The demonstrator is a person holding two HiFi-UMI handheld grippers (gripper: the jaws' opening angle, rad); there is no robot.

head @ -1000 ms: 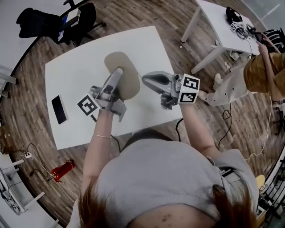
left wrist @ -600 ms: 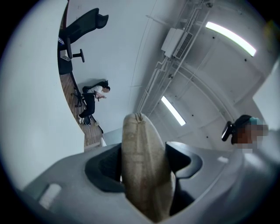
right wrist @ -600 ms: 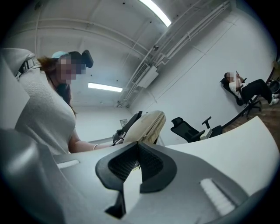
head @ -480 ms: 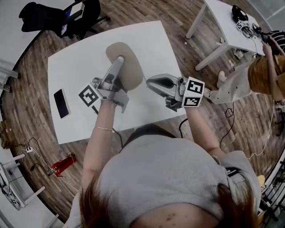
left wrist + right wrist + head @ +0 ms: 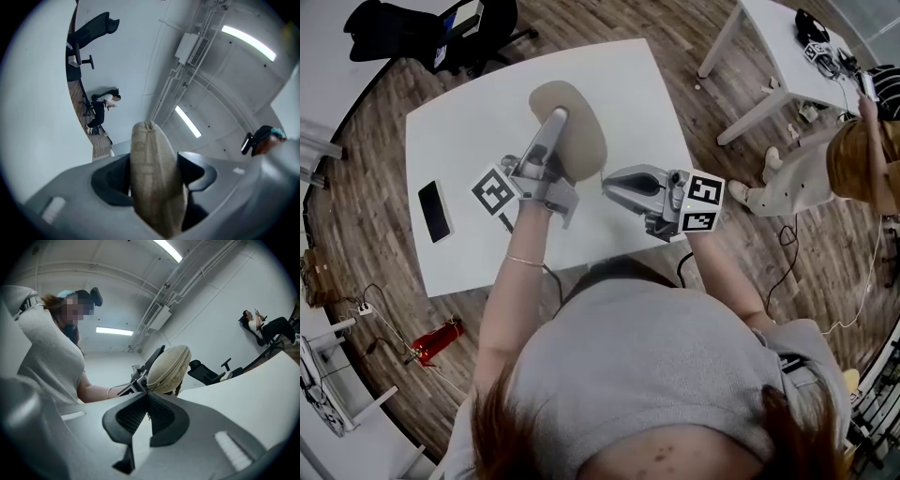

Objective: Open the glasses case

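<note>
A beige soft glasses case (image 5: 577, 141) with a zipper seam is held up over the white table (image 5: 464, 131). My left gripper (image 5: 557, 120) is shut on it, and in the left gripper view the case (image 5: 154, 187) stands on edge between the pads, filling the gap. My right gripper (image 5: 606, 183) is shut at the case's right edge. In the right gripper view its jaws (image 5: 147, 397) meet just under the case (image 5: 168, 366), pinching a thin zipper pull at the seam.
A black phone (image 5: 434, 211) lies near the table's left edge. A black office chair (image 5: 422, 28) stands behind the table. A second white table (image 5: 778, 56) and another person (image 5: 853, 159) are at the right. A red object (image 5: 436, 342) lies on the wooden floor.
My right gripper has shifted a little down and away from the case's edge while staying shut. The left gripper and the case have barely moved.
</note>
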